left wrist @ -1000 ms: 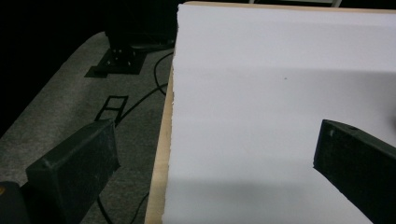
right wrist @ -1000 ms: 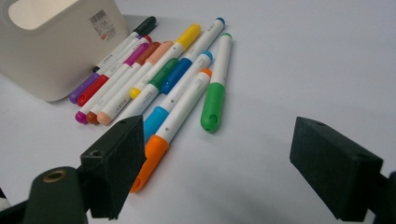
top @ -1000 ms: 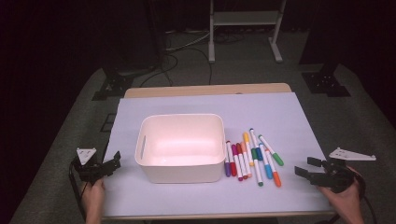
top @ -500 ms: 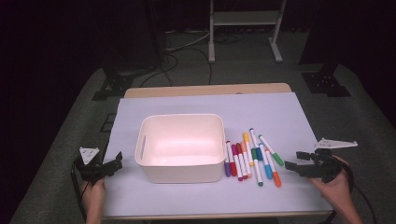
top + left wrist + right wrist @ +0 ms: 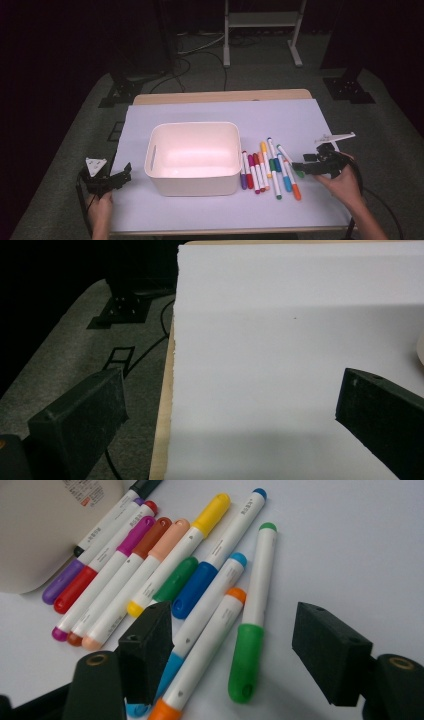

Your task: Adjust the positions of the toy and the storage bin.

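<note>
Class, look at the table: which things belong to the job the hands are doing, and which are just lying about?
In the job:
right tool, open
green marker between its jaws
the other markers
white bin

Lying about:
left tool, open, over the white sheet
cables and stand on the floor

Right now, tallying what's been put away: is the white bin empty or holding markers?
Empty. The white bin shows a bare floor; the markers all lie on the table beside it.
</note>
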`<state>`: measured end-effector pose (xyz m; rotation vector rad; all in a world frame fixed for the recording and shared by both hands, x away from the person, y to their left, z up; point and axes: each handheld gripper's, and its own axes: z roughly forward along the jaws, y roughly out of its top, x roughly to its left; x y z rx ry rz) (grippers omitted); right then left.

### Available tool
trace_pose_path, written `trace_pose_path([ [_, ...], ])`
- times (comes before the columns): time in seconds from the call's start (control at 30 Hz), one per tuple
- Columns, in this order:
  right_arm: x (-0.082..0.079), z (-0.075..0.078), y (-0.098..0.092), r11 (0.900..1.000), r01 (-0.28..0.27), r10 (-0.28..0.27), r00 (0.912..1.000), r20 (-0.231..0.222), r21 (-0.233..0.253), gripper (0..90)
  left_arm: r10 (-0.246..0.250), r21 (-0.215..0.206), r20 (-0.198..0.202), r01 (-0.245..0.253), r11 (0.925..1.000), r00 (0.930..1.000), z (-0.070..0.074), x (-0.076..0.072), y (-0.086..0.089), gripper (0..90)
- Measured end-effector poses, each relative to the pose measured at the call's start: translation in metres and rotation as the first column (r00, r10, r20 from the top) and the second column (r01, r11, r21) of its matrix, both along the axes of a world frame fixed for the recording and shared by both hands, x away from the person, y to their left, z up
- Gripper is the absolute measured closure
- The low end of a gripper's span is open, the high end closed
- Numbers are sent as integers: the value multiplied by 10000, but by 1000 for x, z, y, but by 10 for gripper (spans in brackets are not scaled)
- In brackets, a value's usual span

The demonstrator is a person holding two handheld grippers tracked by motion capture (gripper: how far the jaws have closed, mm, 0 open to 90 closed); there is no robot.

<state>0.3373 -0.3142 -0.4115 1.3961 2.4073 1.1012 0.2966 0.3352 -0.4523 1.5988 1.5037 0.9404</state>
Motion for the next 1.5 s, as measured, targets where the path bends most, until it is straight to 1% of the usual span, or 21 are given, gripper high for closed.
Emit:
trace_pose_path([
  [0.07, 7, 0, 6, 10000, -16, 15, 9998, -219, -78, 344, 2, -17, -15, -3, 10000, 10000, 0, 0, 0, 0],
  [0.13, 12, -1, 10, 9994, 16, -26, 9996, -284, -351, 373, -14, -28, -29, 14, 10000, 10000, 0, 0, 0, 0],
  [0.3, 25, -2, 17, 9985, 61, -92, 9983, -582, -544, 431, -23, -14, -13, 23, 10000, 10000, 0, 0, 0, 0],
  [0.4, 30, -3, 19, 9977, 87, -129, 9980, -617, -673, 469, 47, -66, 65, -47, 10000, 10000, 0, 0, 1, 0],
  [0.5, 35, -6, 21, 9963, 175, -234, 9973, -694, -846, 516, 84, -125, 53, -83, 9999, 10000, 0, 0, 1, 0],
  [0.7, 44, -11, 24, 9927, 359, -451, 9960, -777, -1154, 593, 23, -55, 24, -23, 10000, 10000, 0, 0, 1, 0],
  [0.77, 46, -16, 25, 9909, 389, -501, 9952, -844, -1289, 598, 30, -51, 51, -30, 10000, 10000, 0, 0, 1, 0],
  [0.87, 48, -18, 24, 9901, 501, -617, 9944, -858, -1314, 620, 70, -116, 62, -70, 9999, 10000, 0, 0, 1, 0],
  [0.9, 48, -19, 25, 9885, 574, -700, 9937, -870, -1398, 629, 65, -109, 72, -64, 9999, 10000, 0, 0, 1, 0],
  [0.97, 49, -20, 25, 9866, 555, -697, 9936, -886, -1533, 643, 64, -108, 61, -63, 9999, 10000, 0, 0, 1, 0],
  [1.03, 49, -22, 26, 9824, 573, -737, 9935, -871, -1778, 652, 65, -116, 60, -64, 9999, 10000, 0, 0, 1, 0],
  [1.1, 49, -22, 27, 9808, 567, -737, 9936, -855, -1866, 685, 64, -118, 63, -63, 9999, 10000, 0, 0, 1, 0],
  [1.13, 49, -22, 27, 9774, 576, -743, 9944, -755, -2033, 697, 62, -109, 62, -61, 9999, 10000, 0, 0, 1, 0],
  [1.17, 48, -22, 27, 9756, 598, -768, 9943, -733, -2113, 721, 68, -106, 68, -67, 9999, 10000, 0, 0, 1, 0],
  [1.23, 48, -23, 27, 9710, 639, -824, 9940, -716, -2306, 738, 43, -62, 71, -43, 10000, 10000, 0, 0, 1, 0],
  [1.33, 48, -23, 25, 9701, 694, -882, 9935, -715, -2324, 751, 43, -60, 72, -42, 10000, 10000, 0, 0, 1, 0],
  [1.37, 48, -23, 23, 9707, 759, -960, 9923, -784, -2280, 754, 48, -56, 82, -47, 10000, 10000, 0, 0, 1, 0],
  [1.5, 47, -22, 18, 9722, 814, -1018, 9913, -832, -2194, 756, 24, -56, 84, -23, 10000, 10000, 0, 0, 1, 0],
])
